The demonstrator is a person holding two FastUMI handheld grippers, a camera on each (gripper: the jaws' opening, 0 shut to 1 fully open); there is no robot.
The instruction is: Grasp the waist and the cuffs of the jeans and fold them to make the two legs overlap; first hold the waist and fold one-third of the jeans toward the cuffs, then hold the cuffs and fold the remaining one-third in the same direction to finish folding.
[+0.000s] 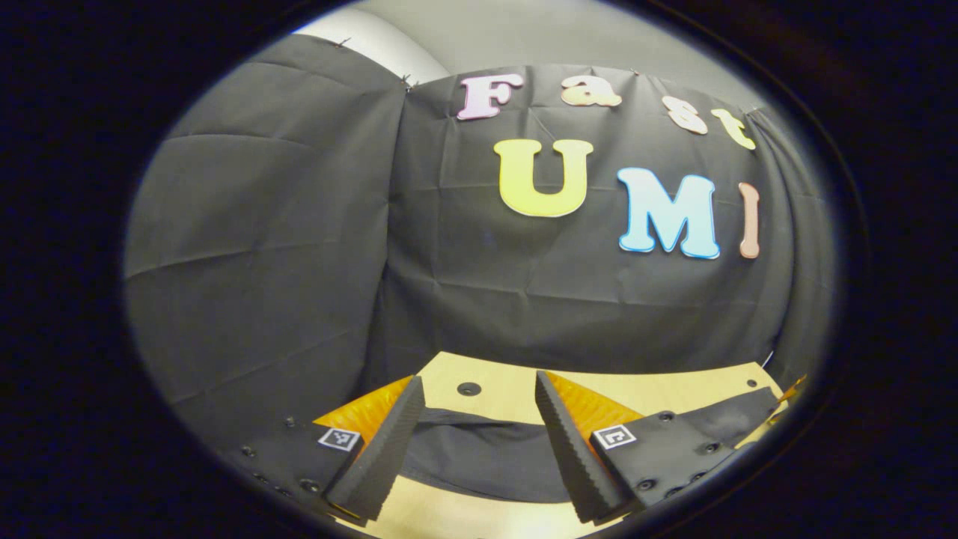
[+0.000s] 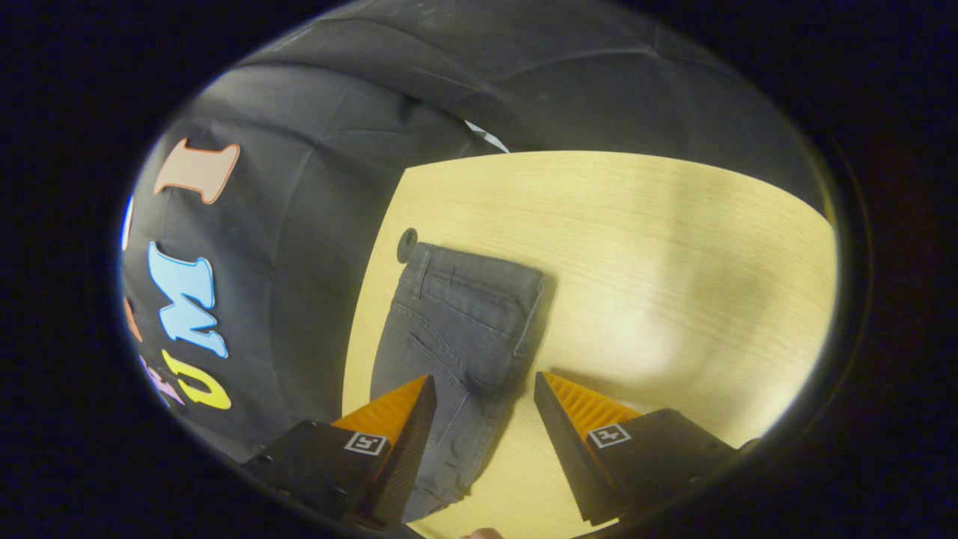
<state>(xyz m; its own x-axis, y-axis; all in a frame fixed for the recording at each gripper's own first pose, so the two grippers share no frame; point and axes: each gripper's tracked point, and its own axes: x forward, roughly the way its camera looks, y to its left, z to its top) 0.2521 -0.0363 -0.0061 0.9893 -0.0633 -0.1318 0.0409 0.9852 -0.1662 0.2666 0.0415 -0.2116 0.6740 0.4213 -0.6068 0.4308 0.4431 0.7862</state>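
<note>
Dark grey jeans lie flat on the light wooden table, stretching away from my right gripper with the waistband at the far end. The right gripper hovers open above the jeans; its left finger is over the cloth, its right finger over bare table. In the left gripper view, a band of the same dark jeans runs across the table beneath my left gripper. That gripper is open too, with nothing between its fingers.
The black cloth wall hangs right behind the table's far edge. A round dark hole in the tabletop sits beside the waistband, and the hole appears between the left fingers. Bare wood extends to the right of the jeans.
</note>
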